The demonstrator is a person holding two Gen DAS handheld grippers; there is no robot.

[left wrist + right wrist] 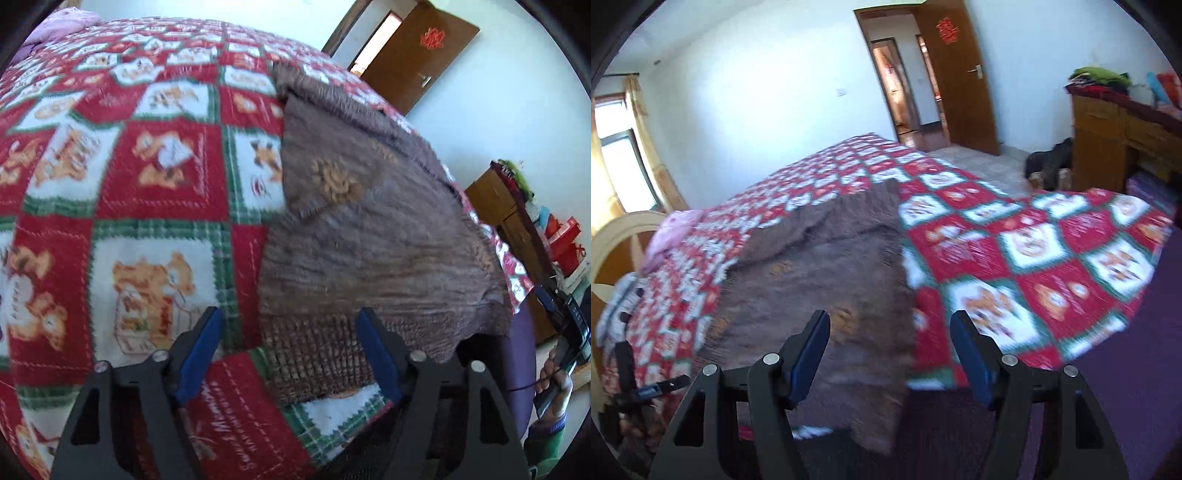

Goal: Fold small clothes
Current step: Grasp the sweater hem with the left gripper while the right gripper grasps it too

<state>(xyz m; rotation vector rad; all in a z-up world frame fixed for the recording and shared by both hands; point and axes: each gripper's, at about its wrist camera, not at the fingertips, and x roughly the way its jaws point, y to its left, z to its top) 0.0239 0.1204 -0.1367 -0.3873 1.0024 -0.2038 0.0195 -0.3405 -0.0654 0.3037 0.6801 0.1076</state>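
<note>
A brown knitted sweater (pixel 369 236) with a tan flower patch lies flat on the bed's red, green and white bear-pattern blanket (pixel 147 166). My left gripper (pixel 290 325) is open and empty, its blue pads straddling the sweater's ribbed hem at the near edge. In the right wrist view the sweater (pixel 827 266) lies spread on the blanket (pixel 1034 258), one part folded over at its far end. My right gripper (pixel 890 328) is open and empty, just above the sweater's near right edge. Both views are motion-blurred.
A pink pillow (pixel 670 230) and the wooden headboard (pixel 624 236) are at the left. A brown door (pixel 955 74) stands open at the back. A wooden cabinet (pixel 1108 144) with piled clothes stands at the right. Purple cloth (pixel 1126 369) covers the near right bed edge.
</note>
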